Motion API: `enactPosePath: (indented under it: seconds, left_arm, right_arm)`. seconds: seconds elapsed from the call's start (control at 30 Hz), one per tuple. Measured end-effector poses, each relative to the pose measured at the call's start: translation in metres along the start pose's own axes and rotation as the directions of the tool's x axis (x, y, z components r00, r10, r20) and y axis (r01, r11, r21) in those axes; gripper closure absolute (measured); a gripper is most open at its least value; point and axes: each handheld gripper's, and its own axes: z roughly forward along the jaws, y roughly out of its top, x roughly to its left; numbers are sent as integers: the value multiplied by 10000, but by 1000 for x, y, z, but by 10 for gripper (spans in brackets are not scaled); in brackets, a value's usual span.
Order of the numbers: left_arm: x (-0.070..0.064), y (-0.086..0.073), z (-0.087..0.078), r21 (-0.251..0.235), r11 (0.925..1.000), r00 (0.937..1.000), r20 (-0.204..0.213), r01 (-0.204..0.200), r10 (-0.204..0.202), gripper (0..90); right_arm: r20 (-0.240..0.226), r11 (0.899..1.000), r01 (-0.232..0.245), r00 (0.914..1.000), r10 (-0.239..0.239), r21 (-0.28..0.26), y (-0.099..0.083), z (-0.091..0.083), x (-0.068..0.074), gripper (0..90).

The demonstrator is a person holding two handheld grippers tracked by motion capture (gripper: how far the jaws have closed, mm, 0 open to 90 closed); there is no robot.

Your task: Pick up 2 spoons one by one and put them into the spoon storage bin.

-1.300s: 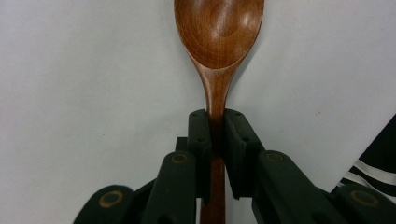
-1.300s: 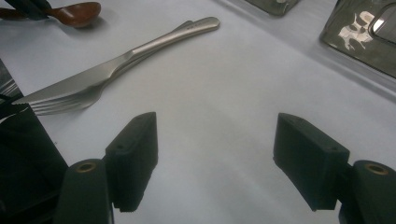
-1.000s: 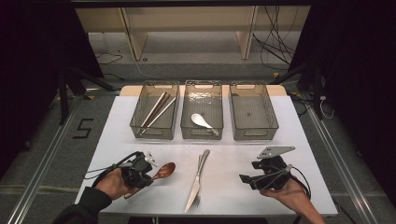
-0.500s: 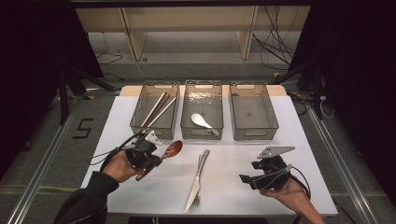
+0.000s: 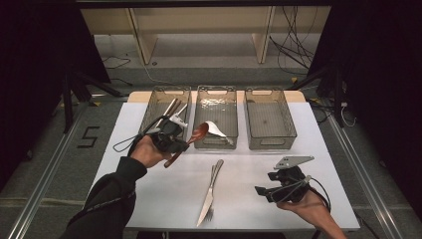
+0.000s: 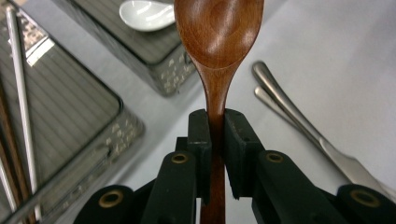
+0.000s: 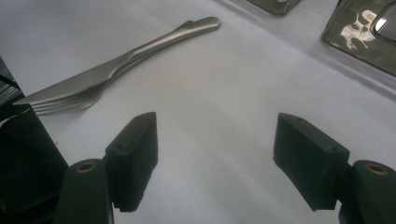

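Note:
My left gripper (image 5: 175,143) is shut on the handle of a brown wooden spoon (image 5: 191,139), held in the air with its bowl (image 6: 218,28) pointing at the front edge of the middle bin (image 5: 216,102). A white ceramic spoon (image 5: 215,129) lies inside that bin. In the left gripper view the jaws clamp the spoon's neck (image 6: 215,121). My right gripper (image 5: 271,191) stands open over the table's front right, its pads (image 7: 135,154) wide apart above bare white surface. A steel knife (image 5: 210,191) and a fork (image 7: 70,105) lie together at the front centre.
Three clear bins stand in a row at the back. The left bin (image 5: 160,97) holds chopsticks (image 5: 169,112). The right bin (image 5: 269,117) has nothing in it. Cables run across the floor behind the white table (image 5: 323,149).
My left gripper has lifted the wooden spoon off the table and carried it back and to the right, toward the middle bin. The right gripper has stayed put.

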Motion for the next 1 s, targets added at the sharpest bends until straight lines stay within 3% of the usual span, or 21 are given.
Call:
enactPosePath:
  seconds: [0.43,1.0]
  left_arm:
    - [20,45,19,-91,9996,9994,-200,277,-279,811]
    - [41,89,39,762,9965,9987,-389,347,-318,810]
  right_arm:
    - [-50,10000,19,10000,-19,-3,0,0,0,315]
    - [-107,10000,85,9999,-85,1,0,1,0,316]
